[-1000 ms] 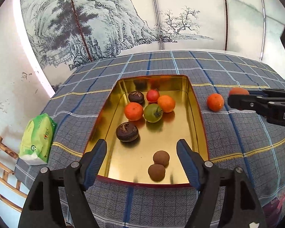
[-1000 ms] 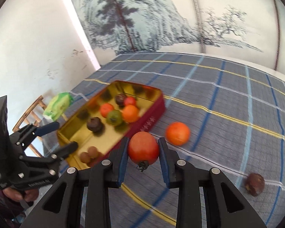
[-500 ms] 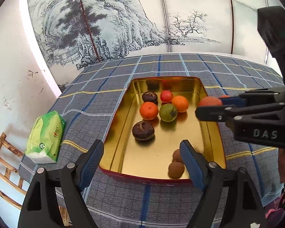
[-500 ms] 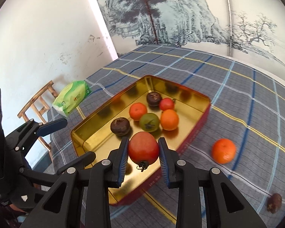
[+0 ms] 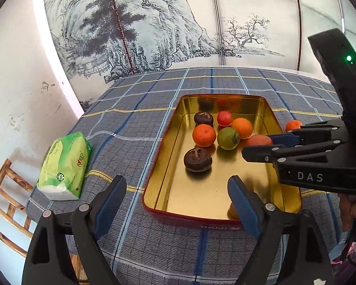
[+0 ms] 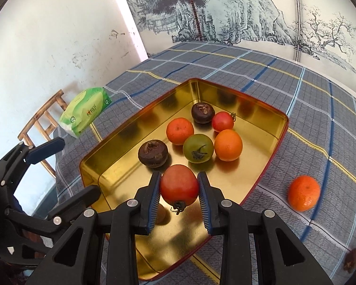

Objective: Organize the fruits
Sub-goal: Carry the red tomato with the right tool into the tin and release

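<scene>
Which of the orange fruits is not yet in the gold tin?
The orange fruit alone on the checked cloth, right of the tin; the other two lie inside.

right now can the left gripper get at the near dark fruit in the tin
Probably yes. The left gripper is empty with its jaws opening, and the dark fruit lies just ahead in the tin with bare gold floor between. The right gripper holds a tomato off to one side.
</scene>
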Demonstrator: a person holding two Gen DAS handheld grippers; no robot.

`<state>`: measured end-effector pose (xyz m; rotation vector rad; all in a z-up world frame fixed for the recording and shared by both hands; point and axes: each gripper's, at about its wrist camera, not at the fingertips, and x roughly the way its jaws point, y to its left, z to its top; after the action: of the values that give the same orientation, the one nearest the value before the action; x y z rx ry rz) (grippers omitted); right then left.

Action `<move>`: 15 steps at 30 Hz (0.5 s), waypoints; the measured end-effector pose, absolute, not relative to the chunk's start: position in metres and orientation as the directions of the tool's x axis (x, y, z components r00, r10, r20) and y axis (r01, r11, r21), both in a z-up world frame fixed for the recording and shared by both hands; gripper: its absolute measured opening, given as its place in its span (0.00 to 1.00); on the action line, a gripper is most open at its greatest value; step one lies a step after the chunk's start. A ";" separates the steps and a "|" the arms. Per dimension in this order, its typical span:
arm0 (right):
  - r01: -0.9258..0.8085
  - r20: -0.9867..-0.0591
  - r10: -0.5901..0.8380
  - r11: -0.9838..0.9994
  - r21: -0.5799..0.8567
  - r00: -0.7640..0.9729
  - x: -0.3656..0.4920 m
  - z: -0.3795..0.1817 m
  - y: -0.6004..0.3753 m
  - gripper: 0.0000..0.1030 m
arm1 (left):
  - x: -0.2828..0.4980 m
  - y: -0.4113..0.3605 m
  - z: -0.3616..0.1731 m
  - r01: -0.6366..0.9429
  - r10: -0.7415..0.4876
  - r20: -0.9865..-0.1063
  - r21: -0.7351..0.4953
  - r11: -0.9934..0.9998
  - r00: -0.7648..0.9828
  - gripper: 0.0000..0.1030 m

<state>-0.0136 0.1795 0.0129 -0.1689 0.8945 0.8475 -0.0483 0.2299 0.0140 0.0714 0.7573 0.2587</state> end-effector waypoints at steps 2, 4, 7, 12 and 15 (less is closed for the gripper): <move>-0.711 -0.747 0.576 0.673 0.203 0.332 -0.013 0.011 0.182 0.31 | -0.049 0.232 0.013 -0.209 0.258 -0.671 0.155 0.966 0.695 0.83; -0.711 -0.750 0.573 0.674 0.202 0.331 -0.012 0.010 0.183 0.31 | -0.049 0.234 0.013 -0.213 0.258 -0.673 0.151 0.965 0.694 0.83; -0.710 -0.753 0.570 0.675 0.199 0.330 -0.012 0.009 0.184 0.31 | -0.049 0.237 0.013 -0.217 0.258 -0.676 0.147 0.965 0.691 0.83; -0.708 -0.759 0.561 0.679 0.194 0.330 -0.010 0.004 0.187 0.31 | -0.050 0.240 0.012 -0.223 0.257 -0.680 0.140 0.965 0.687 0.83; -0.706 -0.762 0.554 0.684 0.186 0.336 -0.008 0.003 0.188 0.31 | -0.051 0.240 0.011 -0.223 0.257 -0.683 0.140 0.965 0.683 0.84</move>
<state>-0.0081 0.1880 0.0026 -0.1896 0.9102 0.8276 -0.0514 0.2396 0.0108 0.0465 0.7730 0.2691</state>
